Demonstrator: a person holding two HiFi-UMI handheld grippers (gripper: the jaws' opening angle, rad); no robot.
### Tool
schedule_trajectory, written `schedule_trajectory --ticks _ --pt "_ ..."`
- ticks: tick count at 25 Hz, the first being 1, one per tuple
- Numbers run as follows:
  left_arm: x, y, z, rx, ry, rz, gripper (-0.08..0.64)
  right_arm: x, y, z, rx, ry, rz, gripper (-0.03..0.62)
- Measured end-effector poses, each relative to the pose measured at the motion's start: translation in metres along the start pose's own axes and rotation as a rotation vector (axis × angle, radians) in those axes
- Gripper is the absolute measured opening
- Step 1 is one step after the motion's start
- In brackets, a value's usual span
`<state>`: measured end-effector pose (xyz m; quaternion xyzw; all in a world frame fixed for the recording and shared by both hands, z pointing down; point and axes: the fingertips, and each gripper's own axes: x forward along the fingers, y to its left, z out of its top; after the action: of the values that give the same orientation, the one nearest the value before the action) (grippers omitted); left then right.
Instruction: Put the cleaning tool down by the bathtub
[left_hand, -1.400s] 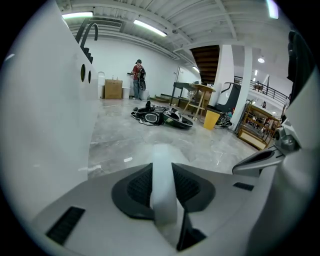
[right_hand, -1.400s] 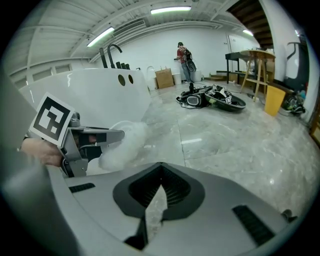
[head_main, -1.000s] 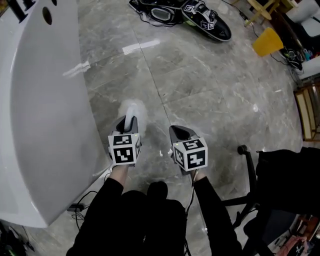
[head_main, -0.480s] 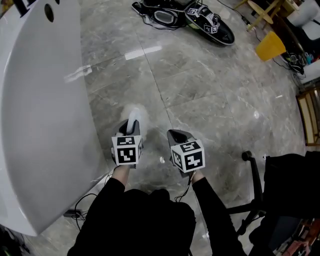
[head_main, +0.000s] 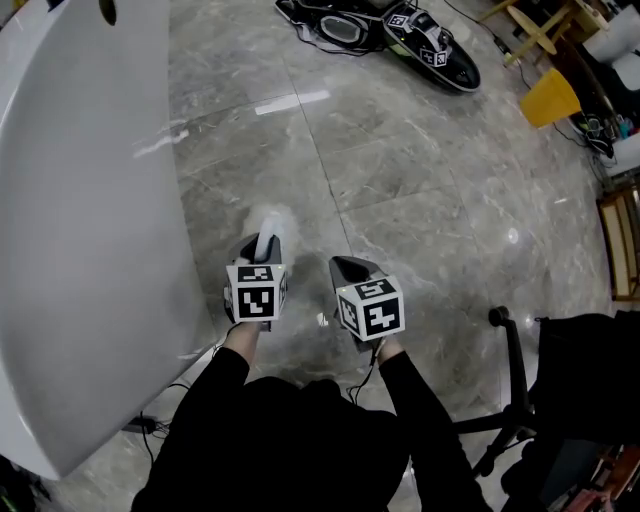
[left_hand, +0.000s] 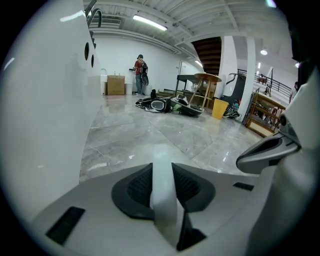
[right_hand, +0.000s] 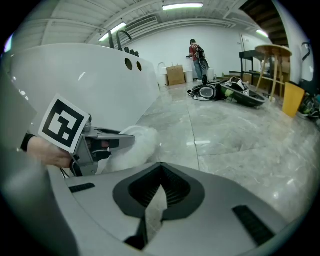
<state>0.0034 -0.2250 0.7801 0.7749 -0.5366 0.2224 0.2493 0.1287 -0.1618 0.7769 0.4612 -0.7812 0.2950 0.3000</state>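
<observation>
**Spotter:** Where's the cleaning tool right now?

**Operator:** In my left gripper (head_main: 260, 243). Its fingers are clamped on the cleaning tool (head_main: 270, 225) by the flat white handle (left_hand: 164, 195). The fluffy white head pokes out ahead of them, low over the marble floor (head_main: 420, 180). I can't tell whether the head touches the floor yet.

**Spotter:** And the bathtub?

**Operator:** The bathtub (head_main: 90, 200) is the big white wall on my left, just beside that gripper. I hold the tool alongside its outer side because that strip of floor is where it should land.

**Spotter:** What's your other gripper doing?

**Operator:** Nothing. The fingers of the right gripper (head_main: 350, 268) are drawn together with nothing between them. It sits just to the right of the left one, clear of the tool. My guess is that something this light needs only one grip.

**Spotter:** So what does the next move call for?

**Operator:** As I judge it, I go down until the head rests on the floor, then let the left fingers open. The handle is thin, so I'd expect it to tip over once it's freed.
</observation>
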Motion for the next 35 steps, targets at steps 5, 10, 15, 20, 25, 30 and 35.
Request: schedule_trajectory --ticks 5,10,15,20,25,30,35 --pt "0.006 0.008 -0.014 -0.03 0.025 0.016 0.1 0.008 0.004 -0.005 -0.009 0.009 0.012 0.001" --pt "0.011 0.011 -0.027 -0.037 0.052 0.026 0.1 0.013 0.003 -0.011 -0.003 0.021 0.015 0.0" --pt "0.016 0.015 -0.036 -0.069 0.069 0.021 0.1 0.018 0.005 -0.017 0.012 0.04 0.011 0.0" --pt "0.026 0.014 -0.045 -0.06 0.082 0.022 0.1 0.021 0.008 -0.022 0.025 0.049 0.014 0.0" --pt "0.034 0.011 -0.05 -0.035 0.092 0.022 0.1 0.022 0.009 -0.024 0.022 0.058 0.012 0.0" --pt "0.037 0.008 -0.053 -0.016 0.097 0.017 0.1 0.022 0.01 -0.027 0.029 0.062 0.011 0.0" --pt "0.038 0.006 -0.055 -0.007 0.099 0.02 0.1 0.021 0.008 -0.031 0.041 0.068 0.006 0.001"
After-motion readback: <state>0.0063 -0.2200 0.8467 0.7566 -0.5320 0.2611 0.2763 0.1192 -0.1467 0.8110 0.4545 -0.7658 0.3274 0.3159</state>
